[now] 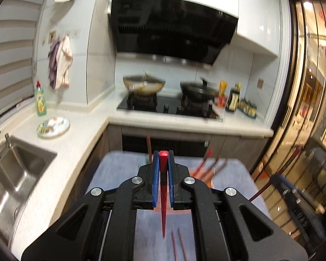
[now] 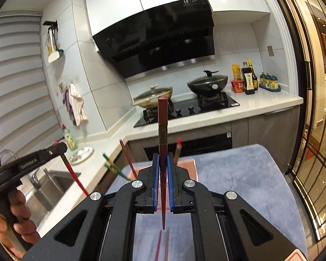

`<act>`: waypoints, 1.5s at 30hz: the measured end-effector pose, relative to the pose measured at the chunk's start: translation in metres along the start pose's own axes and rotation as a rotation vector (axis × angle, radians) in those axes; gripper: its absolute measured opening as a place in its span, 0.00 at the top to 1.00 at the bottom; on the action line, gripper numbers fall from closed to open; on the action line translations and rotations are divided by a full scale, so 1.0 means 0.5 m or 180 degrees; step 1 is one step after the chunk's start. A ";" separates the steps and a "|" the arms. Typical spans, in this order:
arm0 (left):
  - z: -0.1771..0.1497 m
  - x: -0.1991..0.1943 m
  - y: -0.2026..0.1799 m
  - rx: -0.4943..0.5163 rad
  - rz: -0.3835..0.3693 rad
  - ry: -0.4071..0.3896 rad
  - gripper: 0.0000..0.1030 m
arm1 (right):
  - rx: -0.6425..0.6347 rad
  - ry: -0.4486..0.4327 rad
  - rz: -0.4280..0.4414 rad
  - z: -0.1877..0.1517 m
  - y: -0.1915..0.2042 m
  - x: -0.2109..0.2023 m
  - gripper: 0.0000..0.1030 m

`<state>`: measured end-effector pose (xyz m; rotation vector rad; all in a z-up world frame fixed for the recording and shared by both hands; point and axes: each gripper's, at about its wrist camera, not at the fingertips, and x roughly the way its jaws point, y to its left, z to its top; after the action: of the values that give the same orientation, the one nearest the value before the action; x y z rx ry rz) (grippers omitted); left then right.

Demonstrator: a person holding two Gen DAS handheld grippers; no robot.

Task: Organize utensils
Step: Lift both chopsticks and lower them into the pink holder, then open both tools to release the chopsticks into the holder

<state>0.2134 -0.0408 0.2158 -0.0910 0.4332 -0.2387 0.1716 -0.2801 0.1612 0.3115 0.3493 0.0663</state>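
- The sink sits at the far left, a smooth steel basin let into a pale stone counter; beside it stand a green soap bottle and a patterned plate, well away from the work.
- The left gripper is closed tight on a bright red chopstick, its ribbed blue pads pinching the shaft near the thick square end so the slim tapered tip hangs down over the table. In the right wrist view a hand holds this tool by its black handle.
- A holder, pinkish and box-like, stands on the soft grey cloth just ahead, with several chopsticks leaning out of it; it looks like the place where the sticks are being gathered.
- Two loose chopsticks lie side by side on the cloth below the grippers, apparently not yet sorted.
- The right gripper is likewise clamped shut on a dark maroon chopstick, a glossy square-topped stick with a gold pattern, held upright, probably for dropping into the holder.
- Two lidded woks rest on the black stove behind.
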 end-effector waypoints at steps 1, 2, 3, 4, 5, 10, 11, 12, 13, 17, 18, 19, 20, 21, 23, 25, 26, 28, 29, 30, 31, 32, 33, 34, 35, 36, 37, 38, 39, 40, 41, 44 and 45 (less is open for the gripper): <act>0.028 0.006 -0.002 -0.0026 0.0001 -0.0082 0.93 | 0.0019 -0.0024 0.0012 0.013 0.001 0.014 0.94; 0.047 0.011 -0.002 -0.0043 -0.0004 -0.0135 0.93 | 0.0040 -0.0044 0.0021 0.025 0.000 0.027 0.94; 0.061 0.014 -0.002 -0.0052 -0.0009 -0.0181 0.93 | 0.0071 -0.0079 0.0023 0.041 -0.001 0.046 0.94; 0.085 0.022 -0.006 -0.0058 -0.0001 -0.0265 0.93 | 0.0088 -0.0097 0.0029 0.049 -0.001 0.057 0.94; 0.097 0.027 -0.008 -0.0058 0.0006 -0.0308 0.93 | 0.0114 -0.0119 0.0039 0.060 0.000 0.069 0.94; 0.144 0.086 -0.013 -0.0067 0.0030 -0.0428 0.93 | 0.0182 -0.0198 0.0045 0.104 0.001 0.141 0.94; 0.146 0.101 -0.015 -0.0052 0.0040 -0.0419 0.93 | 0.0191 -0.0194 0.0039 0.108 0.000 0.157 0.94; 0.145 0.116 -0.016 -0.0035 0.0046 -0.0408 0.93 | 0.0197 -0.0181 0.0038 0.108 0.000 0.167 0.94; 0.142 0.129 -0.017 -0.0022 0.0048 -0.0392 0.93 | 0.0198 -0.0159 0.0031 0.106 0.000 0.181 0.94; 0.115 0.173 -0.015 -0.0015 0.0024 -0.0292 0.93 | 0.0200 -0.0030 -0.0015 0.076 -0.007 0.233 0.94; 0.102 0.185 -0.013 -0.0020 0.0019 -0.0251 0.93 | 0.0207 0.0019 -0.0020 0.063 -0.012 0.245 0.94; 0.090 0.195 -0.012 -0.0025 0.0011 -0.0216 0.93 | 0.0211 0.0058 -0.0025 0.051 -0.015 0.254 0.94; 0.078 0.204 -0.011 -0.0029 0.0004 -0.0178 0.93 | 0.0212 0.0106 -0.0031 0.038 -0.019 0.264 0.94; 0.066 0.215 -0.008 -0.0035 0.0006 -0.0131 0.93 | 0.0208 0.0138 -0.0035 0.029 -0.021 0.270 0.94; 0.038 0.237 -0.002 -0.0053 0.0016 -0.0019 0.93 | 0.0193 0.0219 -0.0036 0.009 -0.027 0.284 0.94; 0.014 0.254 0.003 -0.0062 0.0036 0.0062 0.93 | 0.0173 0.0261 -0.0052 -0.004 -0.027 0.289 0.93; 0.007 0.257 0.003 -0.0057 0.0045 0.0081 0.93 | 0.0163 0.0272 -0.0049 -0.009 -0.026 0.290 0.93; -0.009 0.259 0.003 -0.0035 0.0039 0.0117 0.88 | 0.0130 0.0243 -0.0089 -0.014 -0.026 0.280 0.87; -0.015 0.258 0.001 -0.0016 0.0060 0.0131 0.84 | 0.0133 0.0248 -0.0083 -0.016 -0.025 0.276 0.84; -0.022 0.252 0.000 0.0003 0.0099 0.0125 0.70 | 0.0147 0.0237 -0.0077 -0.017 -0.027 0.269 0.74; -0.027 0.247 -0.002 0.0014 0.0125 0.0108 0.60 | 0.0160 0.0209 -0.0084 -0.018 -0.028 0.260 0.67; -0.031 0.239 -0.002 0.0027 0.0146 0.0080 0.57 | 0.0158 0.0184 -0.0094 -0.019 -0.029 0.249 0.67; -0.037 0.225 -0.004 0.0054 0.0172 0.0046 0.52 | 0.0150 0.0167 -0.0097 -0.019 -0.029 0.240 0.67; -0.040 0.218 -0.005 0.0073 0.0190 0.0035 0.49 | 0.0146 0.0158 -0.0096 -0.019 -0.029 0.232 0.66; -0.045 0.211 -0.007 0.0091 0.0218 0.0029 0.48 | 0.0149 0.0148 -0.0094 -0.021 -0.031 0.221 0.66; -0.048 0.203 -0.009 0.0106 0.0234 0.0027 0.48 | 0.0152 0.0145 -0.0091 -0.022 -0.032 0.212 0.66; -0.054 0.193 -0.010 0.0123 0.0247 0.0031 0.48 | 0.0153 0.0141 -0.0092 -0.024 -0.032 0.203 0.66; -0.058 0.186 -0.011 0.0133 0.0258 0.0034 0.47 | 0.0150 0.0128 -0.0093 -0.028 -0.033 0.188 0.66; -0.064 0.174 -0.013 0.0149 0.0271 0.0036 0.47 | 0.0142 0.0128 -0.0092 -0.030 -0.033 0.179 0.66; -0.068 0.165 -0.014 0.0159 0.0283 0.0032 0.45 | 0.0130 0.0129 -0.0091 -0.033 -0.031 0.169 0.65; -0.070 0.156 -0.015 0.0169 0.0299 0.0030 0.44 | 0.0119 0.0133 -0.0094 -0.038 -0.031 0.155 0.64; -0.083 0.124 -0.016 0.0191 0.0347 0.0016 0.42 | 0.0121 0.0135 -0.0075 -0.049 -0.029 0.124 0.61; -0.088 0.113 -0.017 0.0196 0.0354 0.0020 0.41 | 0.0100 0.0141 -0.0082 -0.056 -0.027 0.111 0.61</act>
<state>0.2426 -0.0646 0.1541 -0.0056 0.4354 -0.1426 0.2142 -0.2785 0.1140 0.3370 0.3984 0.0425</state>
